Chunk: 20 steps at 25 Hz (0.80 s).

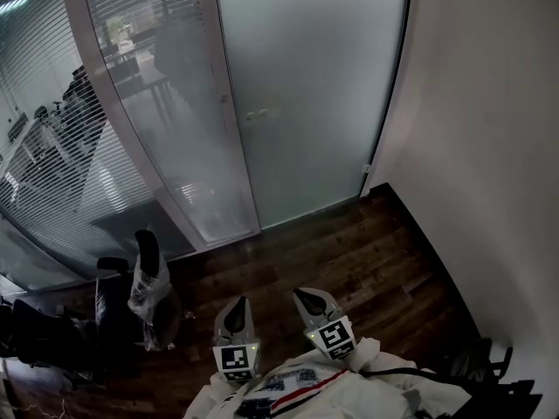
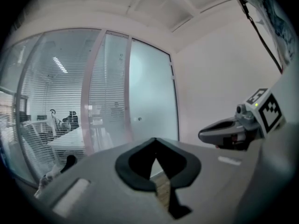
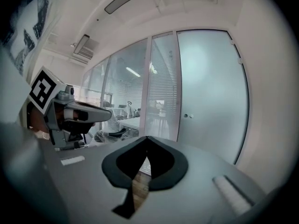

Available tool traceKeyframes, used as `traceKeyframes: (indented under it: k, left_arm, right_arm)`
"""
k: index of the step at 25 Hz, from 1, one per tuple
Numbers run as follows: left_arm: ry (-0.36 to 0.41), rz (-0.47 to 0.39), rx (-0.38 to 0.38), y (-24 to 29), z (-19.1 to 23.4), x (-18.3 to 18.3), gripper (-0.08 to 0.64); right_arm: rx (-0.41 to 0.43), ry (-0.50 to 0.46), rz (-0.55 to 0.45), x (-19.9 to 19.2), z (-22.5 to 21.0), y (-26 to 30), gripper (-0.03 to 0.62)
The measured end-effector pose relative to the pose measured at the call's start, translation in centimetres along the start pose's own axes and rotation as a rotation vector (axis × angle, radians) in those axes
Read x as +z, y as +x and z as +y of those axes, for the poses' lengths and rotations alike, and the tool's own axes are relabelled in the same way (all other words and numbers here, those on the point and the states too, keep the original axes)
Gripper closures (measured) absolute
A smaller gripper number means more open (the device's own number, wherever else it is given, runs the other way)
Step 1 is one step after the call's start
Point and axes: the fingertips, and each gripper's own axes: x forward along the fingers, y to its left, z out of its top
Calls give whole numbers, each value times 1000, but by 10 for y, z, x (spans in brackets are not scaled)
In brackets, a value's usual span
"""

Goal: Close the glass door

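Glass door [image 1: 306,94]: frosted panel straight ahead of both tongs and well apart from them. It appeared to sit flush in its frame, its left edge against the white post.
Door handle [image 1: 256,113]: small knob near the left edge of the panel, at mid height. Nothing touched it.
Left tongs [image 1: 236,312]: clenched, with the black pads meeting at the tip and nothing between them. They pointed roughly level toward the door.
Right tongs [image 1: 310,302]: clenched, tips together and empty, held just beside the left tongs and aimed the same way.
Marker cubes [image 1: 236,359]: one behind each pair of tongs, close to the person's body.
Glass wall [image 1: 131,129]: curved, fitted with slatted blinds, adjoining the door on its left.
Plain wall [image 1: 480,147]: white, to the right of the door.
Floor [image 1: 349,251]: dark wood boards between the tongs and the door.
Chair [image 1: 109,308]: black, at the lower left beside the glass wall.
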Motion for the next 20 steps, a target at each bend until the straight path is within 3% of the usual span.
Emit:
traceKeyframes:
  k: [5,7,14,20]
  left_arm:
    - [-11,14,-1,-9,-14,-7,558]
    - [-18,16,2,-10,-19,-8,558]
    - [-6,23,10,-1,-28,-7,558]
    - [21,8,1,14,-52,11,558]
  right_arm:
    - [-133,120,-14,-2,-38,-18,588]
    - [-154,120,-21,-3,-48,-25,588]
    - [-107,13,-123,32,-44,-31,588]
    - [-83,60,-110,25,-62,-43,588]
